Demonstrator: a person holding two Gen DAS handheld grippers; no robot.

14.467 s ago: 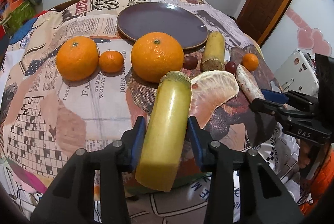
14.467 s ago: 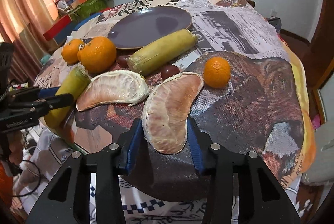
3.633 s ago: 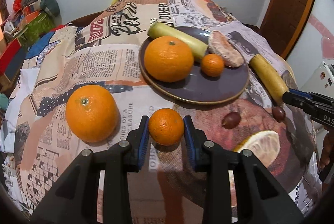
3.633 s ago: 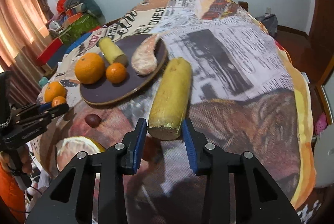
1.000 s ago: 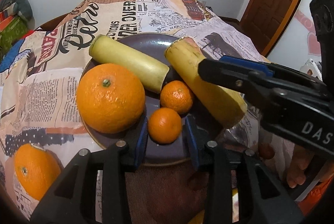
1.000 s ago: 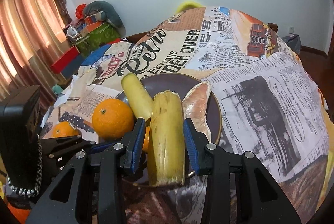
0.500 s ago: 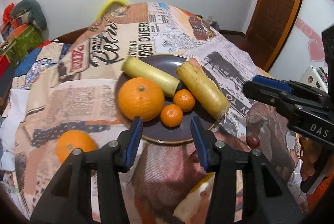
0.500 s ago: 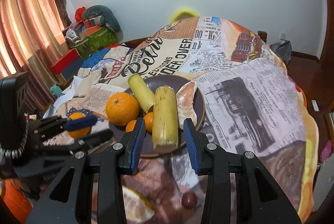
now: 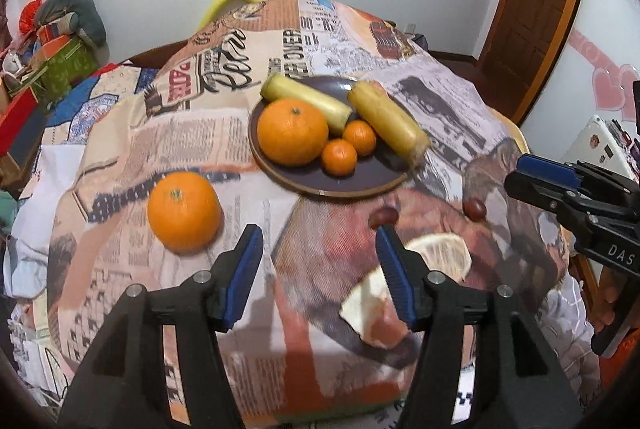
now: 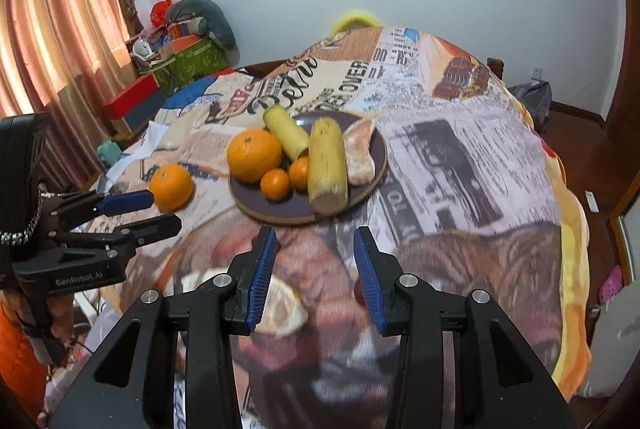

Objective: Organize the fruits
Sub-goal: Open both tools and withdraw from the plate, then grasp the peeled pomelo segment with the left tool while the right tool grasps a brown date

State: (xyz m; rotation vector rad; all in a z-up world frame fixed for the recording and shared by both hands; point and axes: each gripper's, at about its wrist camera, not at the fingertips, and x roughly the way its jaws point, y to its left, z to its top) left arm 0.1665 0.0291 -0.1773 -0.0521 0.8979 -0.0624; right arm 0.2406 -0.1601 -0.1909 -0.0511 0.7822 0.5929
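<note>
A dark plate (image 9: 320, 191) (image 10: 280, 215) holds a large orange (image 9: 292, 131), two small mandarins (image 9: 339, 157) (image 9: 359, 137), two yellow cane pieces (image 9: 304, 101) (image 10: 327, 165) and a pomelo segment (image 10: 360, 153). Off the plate lie another large orange (image 9: 184, 211) (image 10: 171, 187), two dark grapes (image 9: 384, 216) (image 9: 474, 208) and a pomelo segment (image 9: 416, 281) (image 10: 276, 303). My left gripper (image 9: 318, 249) hangs above the cloth short of the plate, jaws opening, nothing between them. My right gripper (image 10: 315, 253) is also back from the plate, jaws opening and empty.
A newspaper-print cloth (image 9: 200, 133) covers the round table and drapes over its edges. Boxes and bags (image 10: 180, 57) are piled by the curtain at the back left. A wooden door (image 9: 532, 9) stands at the right. A hand (image 10: 60, 321) holds the left gripper.
Both grippers have drawn back from the plate and risen. The left one let go of the small mandarin, the right one of the yellow cane piece; both now lie on the plate.
</note>
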